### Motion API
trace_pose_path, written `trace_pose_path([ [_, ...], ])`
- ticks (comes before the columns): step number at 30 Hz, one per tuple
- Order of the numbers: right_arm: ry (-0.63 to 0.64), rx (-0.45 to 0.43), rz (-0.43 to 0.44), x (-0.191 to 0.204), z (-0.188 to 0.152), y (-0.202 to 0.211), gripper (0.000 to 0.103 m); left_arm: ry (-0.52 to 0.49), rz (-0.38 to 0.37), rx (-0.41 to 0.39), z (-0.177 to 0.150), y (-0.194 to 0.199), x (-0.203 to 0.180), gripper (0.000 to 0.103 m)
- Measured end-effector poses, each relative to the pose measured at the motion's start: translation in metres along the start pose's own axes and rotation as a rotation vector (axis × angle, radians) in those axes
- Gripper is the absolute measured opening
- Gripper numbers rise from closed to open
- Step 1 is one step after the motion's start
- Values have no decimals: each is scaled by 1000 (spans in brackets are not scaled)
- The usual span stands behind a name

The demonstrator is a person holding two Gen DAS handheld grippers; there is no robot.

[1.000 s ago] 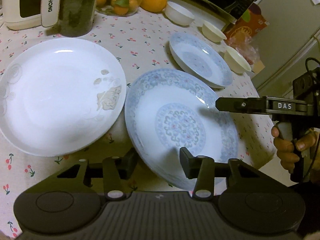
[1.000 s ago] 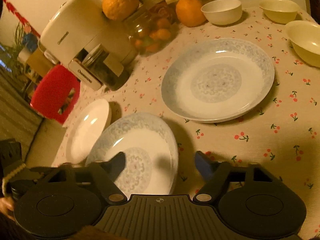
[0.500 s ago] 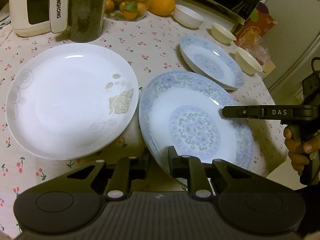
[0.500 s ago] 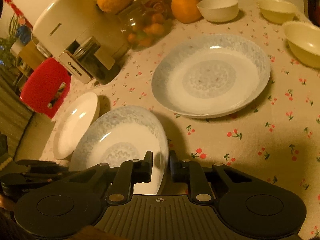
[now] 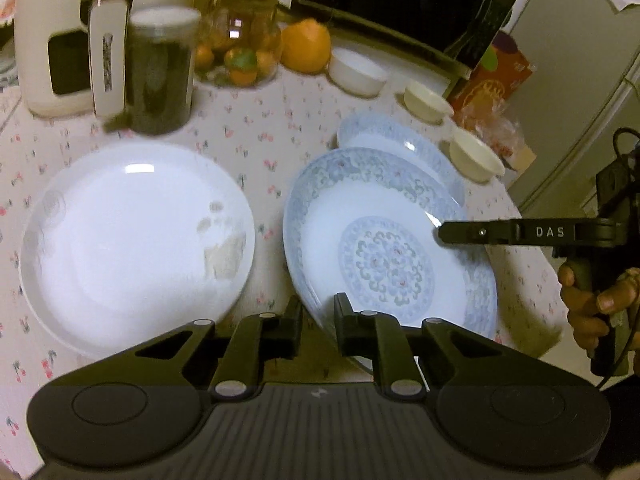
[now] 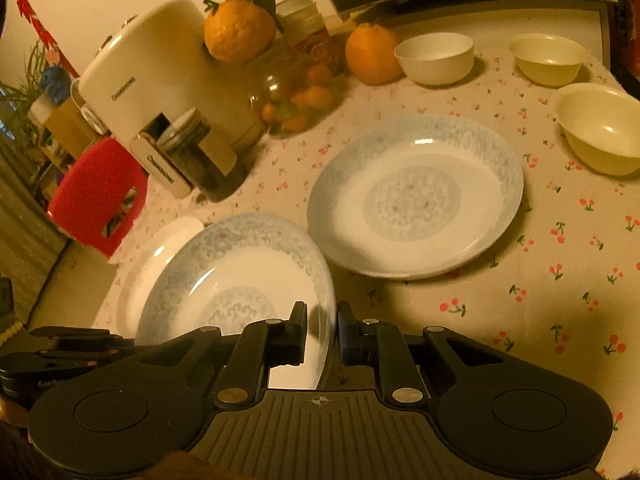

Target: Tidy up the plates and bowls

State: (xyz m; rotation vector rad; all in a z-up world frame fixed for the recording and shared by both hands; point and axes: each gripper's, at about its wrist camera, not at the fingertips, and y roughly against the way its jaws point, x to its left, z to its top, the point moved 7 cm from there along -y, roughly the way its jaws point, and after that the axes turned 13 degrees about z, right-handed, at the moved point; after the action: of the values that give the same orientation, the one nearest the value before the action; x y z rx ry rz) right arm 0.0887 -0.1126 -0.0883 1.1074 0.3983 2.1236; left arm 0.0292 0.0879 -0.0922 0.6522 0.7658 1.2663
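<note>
Both grippers hold one blue-patterned plate (image 5: 384, 264) (image 6: 240, 276) by its rim, tilted and raised off the cherry-print tablecloth (image 6: 540, 288). My left gripper (image 5: 318, 320) is shut on the plate's near edge. My right gripper (image 6: 322, 328) is shut on the opposite edge, and its fingers (image 5: 472, 234) reach in from the right in the left wrist view. A second blue plate (image 5: 400, 140) (image 6: 416, 196) lies flat behind it. A large white plate (image 5: 132, 240) (image 6: 160, 248) lies to the left. Further back stand a white bowl (image 6: 434, 58) and two cream bowls (image 6: 548, 60) (image 6: 604, 128).
At the back of the table stand a white appliance (image 5: 60, 40), a dark jar (image 5: 160, 76), a glass jar of small fruit (image 5: 240, 52) and an orange (image 5: 306, 46). A microwave (image 5: 400, 4) sits behind. A hand (image 5: 592, 304) grips the right tool. A red stool (image 6: 100, 196) stands off the table's left edge.
Both grippers went from open to shut on the patterned plate's rim. The plate has since come up off the cloth and tilted, now overlapping the second blue plate in the left wrist view.
</note>
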Motion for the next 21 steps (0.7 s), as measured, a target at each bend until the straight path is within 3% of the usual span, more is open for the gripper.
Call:
trace_pose_path([
  [11, -36, -59, -21, -9, 21, 9, 15, 49, 13, -47, 31, -7, -8, 13],
  [21, -96, -140, -70, -43, 49, 25, 15, 53, -1, -41, 59, -31, -34, 13],
])
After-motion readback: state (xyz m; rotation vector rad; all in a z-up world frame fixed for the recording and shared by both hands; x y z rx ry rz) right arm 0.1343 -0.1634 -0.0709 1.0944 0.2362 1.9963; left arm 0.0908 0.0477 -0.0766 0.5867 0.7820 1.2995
